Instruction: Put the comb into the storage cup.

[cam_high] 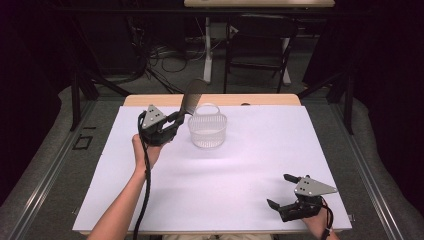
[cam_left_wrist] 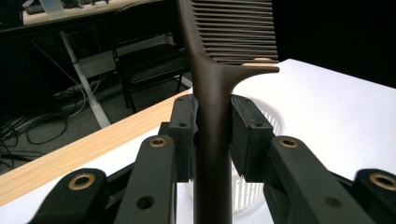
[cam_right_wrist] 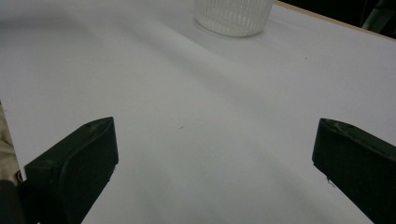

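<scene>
1. Left gripper (cam_high: pixel 176 120) clamped on dark comb (cam_left_wrist: pixel 212 93), raised beside white basket (cam_high: pixel 207 130) near table's (cam_high: pixel 150 210) far edge
2. Right gripper (cam_high: pixel 282 192) spread wide, holding nothing, by near right corner; bare white surface between

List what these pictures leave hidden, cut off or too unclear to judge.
- Comb: in the left gripper view its teeth run off the top edge and its handle off the bottom; the left gripper covers the clamped part.
- Basket: contents unclear in the high view, too small and see-through; the right gripper view cuts its top off.
- Right gripper: its view shows two jaw tips, wide apart; the rest lies beyond the frame edges.
</scene>
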`<state>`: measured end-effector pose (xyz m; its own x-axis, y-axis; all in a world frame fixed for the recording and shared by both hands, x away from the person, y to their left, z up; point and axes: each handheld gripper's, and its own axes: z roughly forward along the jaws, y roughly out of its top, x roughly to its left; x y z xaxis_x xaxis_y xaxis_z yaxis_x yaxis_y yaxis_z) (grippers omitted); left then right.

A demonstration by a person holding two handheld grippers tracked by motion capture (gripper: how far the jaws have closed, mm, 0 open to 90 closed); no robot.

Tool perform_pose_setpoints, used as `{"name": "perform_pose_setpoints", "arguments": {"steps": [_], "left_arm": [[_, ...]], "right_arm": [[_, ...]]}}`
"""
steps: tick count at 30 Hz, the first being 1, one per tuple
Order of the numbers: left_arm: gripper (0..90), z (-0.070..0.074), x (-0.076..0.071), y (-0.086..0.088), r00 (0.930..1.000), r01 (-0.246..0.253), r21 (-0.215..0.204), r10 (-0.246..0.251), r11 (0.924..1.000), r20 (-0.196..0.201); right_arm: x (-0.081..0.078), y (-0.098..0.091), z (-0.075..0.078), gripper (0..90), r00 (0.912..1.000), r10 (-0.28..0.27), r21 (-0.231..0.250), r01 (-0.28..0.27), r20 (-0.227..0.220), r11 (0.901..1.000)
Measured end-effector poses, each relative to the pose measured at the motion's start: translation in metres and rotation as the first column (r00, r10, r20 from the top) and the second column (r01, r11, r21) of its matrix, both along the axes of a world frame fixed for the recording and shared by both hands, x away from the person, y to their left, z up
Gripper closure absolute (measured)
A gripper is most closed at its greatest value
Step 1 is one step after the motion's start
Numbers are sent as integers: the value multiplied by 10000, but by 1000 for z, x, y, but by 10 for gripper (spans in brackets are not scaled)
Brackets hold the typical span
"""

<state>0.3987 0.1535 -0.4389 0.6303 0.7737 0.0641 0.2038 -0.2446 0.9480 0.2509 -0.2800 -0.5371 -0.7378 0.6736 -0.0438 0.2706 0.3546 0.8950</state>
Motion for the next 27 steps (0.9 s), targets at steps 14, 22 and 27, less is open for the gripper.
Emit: {"name": "perform_pose_setpoints", "arguments": {"steps": [14, 22, 27], "left_arm": [[718, 7, 8, -8, 9997, 58, 38, -59, 10000, 223], [718, 9, 12, -13, 9993, 46, 50, -48, 10000, 372], [718, 11, 15, -15, 9989, 39, -24, -38, 10000, 465]], "right_arm": [[0, -1, 0, 0, 10000, -9, 11, 9, -18, 10000], [0, -1, 0, 0, 10000, -9, 2, 9, -11, 10000], [0, -1, 0, 0, 10000, -5, 9, 5, 10, 10000]]}}
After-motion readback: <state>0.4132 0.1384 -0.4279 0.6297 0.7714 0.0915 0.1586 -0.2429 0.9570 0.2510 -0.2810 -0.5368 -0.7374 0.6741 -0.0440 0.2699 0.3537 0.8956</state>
